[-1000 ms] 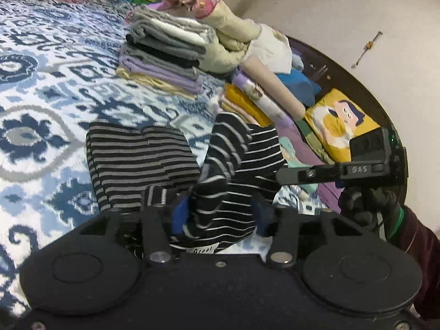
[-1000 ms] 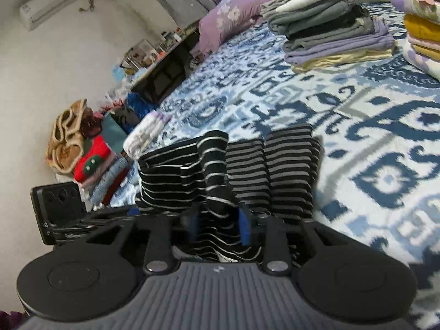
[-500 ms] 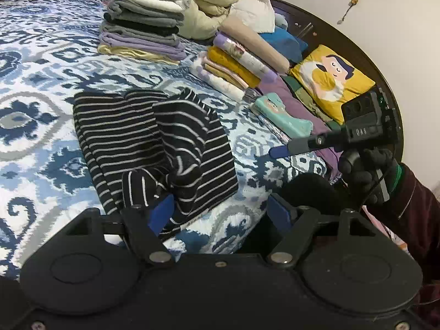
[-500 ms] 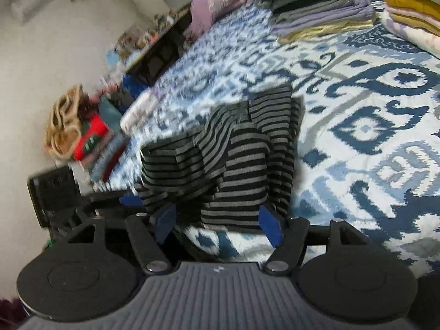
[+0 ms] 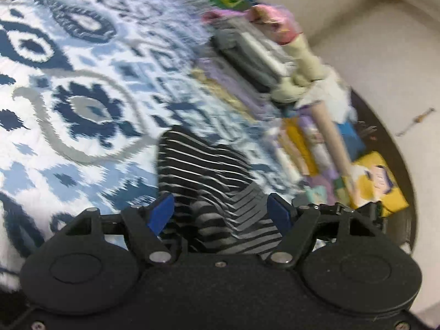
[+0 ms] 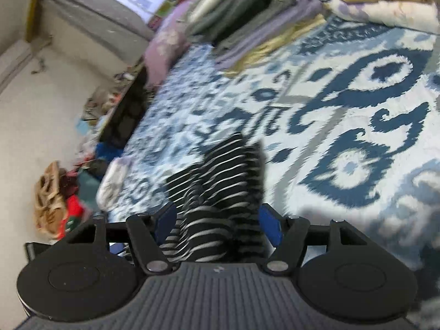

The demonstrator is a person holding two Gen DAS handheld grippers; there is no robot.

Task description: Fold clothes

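We see our left tool [image 5: 222, 213] with its blue-padded fingers [image 5: 162, 213] spread apart over the near end of the black-and-white striped knit garment [image 5: 203, 167], which lies bunched on the blue-and-white patterned bedspread [image 5: 82, 88]. Our right tool [image 6: 217, 220] is likewise spread wide around the same striped cloth, gripping nothing. A blurred stack of folded grey and lilac clothes [image 5: 247, 60] sits far right.

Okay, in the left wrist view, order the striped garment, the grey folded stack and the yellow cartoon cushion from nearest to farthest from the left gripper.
1. Striped garment: between the open jaws of the left gripper.
2. Yellow cartoon cushion: off to the right, at the bed's edge.
3. Grey folded stack: farthest, up the bed, right of centre.
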